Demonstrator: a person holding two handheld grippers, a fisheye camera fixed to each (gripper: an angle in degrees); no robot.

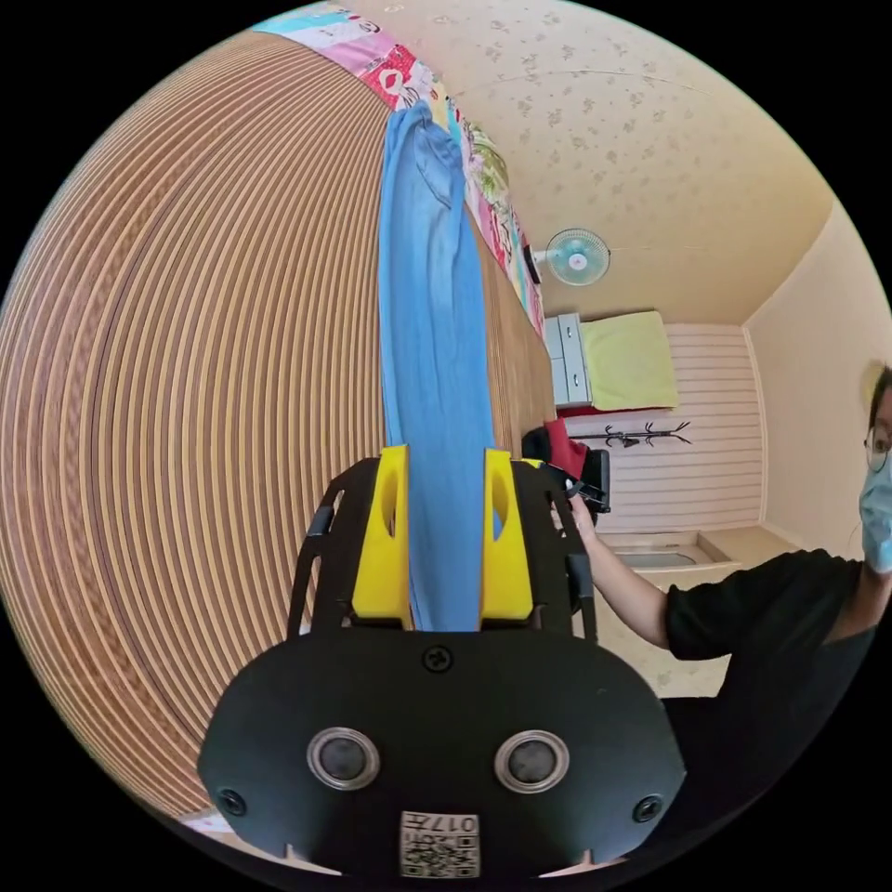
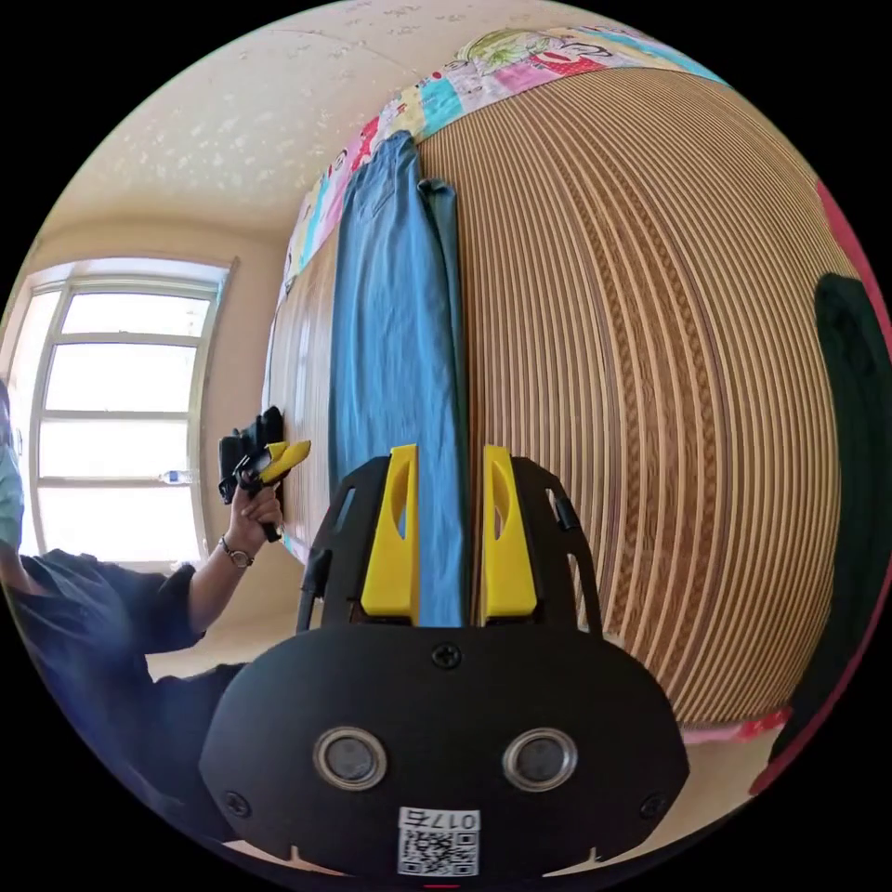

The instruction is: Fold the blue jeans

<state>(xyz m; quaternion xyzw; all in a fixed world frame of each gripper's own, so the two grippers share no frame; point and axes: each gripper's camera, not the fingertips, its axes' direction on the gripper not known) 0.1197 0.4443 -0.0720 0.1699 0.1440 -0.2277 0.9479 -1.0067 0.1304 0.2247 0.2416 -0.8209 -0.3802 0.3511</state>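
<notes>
Blue jeans stretch between both tongs' parted jaws, left tongs and right tongs, gripping nothing.

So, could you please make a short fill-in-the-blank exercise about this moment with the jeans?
1. The blue jeans lie stretched along a striped ____ mat.
2. The left gripper has ____ jaws with denim between them.
3. In the right gripper view, the right gripper points along the jeans, and a bright ____ is behind the person.

Missing words: bamboo; yellow; window
</notes>
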